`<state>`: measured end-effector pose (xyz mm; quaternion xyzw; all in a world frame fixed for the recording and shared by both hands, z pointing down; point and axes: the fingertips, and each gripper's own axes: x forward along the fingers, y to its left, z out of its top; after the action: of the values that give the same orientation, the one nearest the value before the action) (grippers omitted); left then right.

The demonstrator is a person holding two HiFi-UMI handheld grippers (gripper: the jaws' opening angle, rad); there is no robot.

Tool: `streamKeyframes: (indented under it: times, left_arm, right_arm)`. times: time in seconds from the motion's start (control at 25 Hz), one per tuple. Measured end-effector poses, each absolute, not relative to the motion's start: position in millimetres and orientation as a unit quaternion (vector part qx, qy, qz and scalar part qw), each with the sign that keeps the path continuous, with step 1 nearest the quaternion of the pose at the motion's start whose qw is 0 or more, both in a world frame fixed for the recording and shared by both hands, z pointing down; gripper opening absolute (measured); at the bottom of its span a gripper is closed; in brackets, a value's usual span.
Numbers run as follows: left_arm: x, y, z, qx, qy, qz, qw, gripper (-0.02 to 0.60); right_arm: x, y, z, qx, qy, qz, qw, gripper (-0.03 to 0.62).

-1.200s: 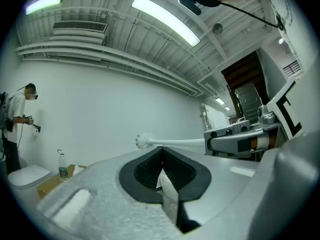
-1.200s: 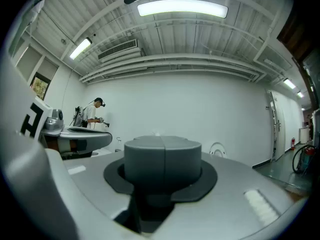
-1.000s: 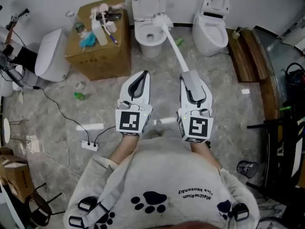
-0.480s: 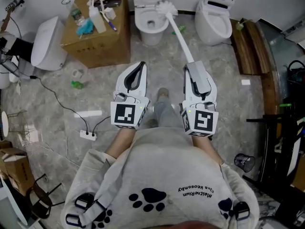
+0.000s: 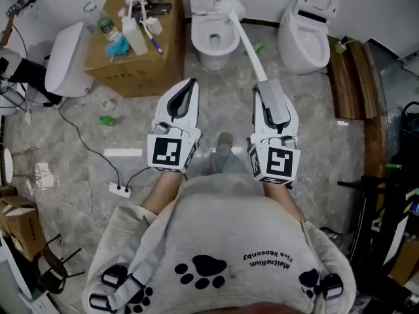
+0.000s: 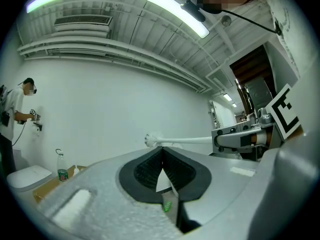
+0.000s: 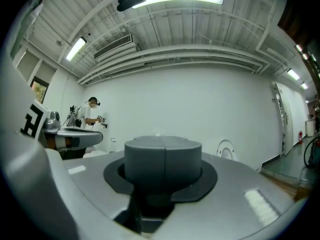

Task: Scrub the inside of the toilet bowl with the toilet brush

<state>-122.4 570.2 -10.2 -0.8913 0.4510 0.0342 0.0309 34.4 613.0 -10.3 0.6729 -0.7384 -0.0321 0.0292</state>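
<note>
A: Tool status?

B: Right tool point(image 5: 261, 87) is clamped tight on the grip end of the toilet brush point(image 5: 243, 44). The white handle runs straight out from its tip. The right gripper view shows the jaws fully together around it, no gap.

A: And the left tool?

B: Left tool point(image 5: 190, 84) is closed to the tips and carries nothing. It hangs level with the right one, above the floor and well short of the toilet.

A: Where's the brush head?

B: The brush head point(image 5: 226, 5) is up at the back right of the toilet bowl point(image 5: 198, 44), over the rim near the raised seat. From the head view it reads as above the bowl, not down in it. I cannot tell whether the bristles touch porcelain.

A: So how far along?

B: Early, by my reading. The brush is in hand and carried to the correct toilet, the middle one, beside the cardboard box point(image 5: 141, 61). No sign of scrubbing shows yet. Still to do: drop the head into the bowl, work it round the inner wall and under the rim.

A: Anything in the way?

B: The bowl looks open, lid up.
</note>
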Motion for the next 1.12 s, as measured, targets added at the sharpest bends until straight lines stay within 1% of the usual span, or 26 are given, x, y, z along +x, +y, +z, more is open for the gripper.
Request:
streamKeyframes:
  times: [0.12, 0.32, 0.48, 0.68, 0.96, 1.12]
  left_arm:
    - [-115.3, 544.8, -13.4, -0.885, 0.463, 0.027, 0.029, -0.002]
    - [-104.8, 503.7, -18.7, -0.877, 0.48, 0.026, 0.026, -0.002]
    - [-83.9, 476.4, -15.8, -0.875, 0.482, 0.027, 0.031, -0.002]
    - [-61.7, 461.4, -12.8, -0.876, 0.48, 0.024, 0.036, -0.002]
    - [-65.2, 443.2, 3.9, -0.871, 0.491, 0.014, 0.01, -0.002]
    - [-55.2, 432.7, 5.8, -0.874, 0.485, 0.014, 0.009, -0.002]
  right_arm:
    - [46.4, 578.6, -10.4, 0.663, -0.748, -0.014, 0.02, 0.15]
    - [62.9, 533.9, -16.4, 0.652, -0.758, -0.018, 0.019, 0.15]
    - [83.3, 506.0, -10.2, 0.647, -0.762, -0.022, 0.023, 0.15]
    - [106.2, 483.3, -8.1, 0.644, -0.765, -0.025, 0.02, 0.15]
    - [115.6, 469.2, 3.1, 0.643, -0.765, -0.011, 0.024, 0.15]
    - [125.2, 464.2, 8.6, 0.647, -0.762, -0.007, 0.03, 0.151]
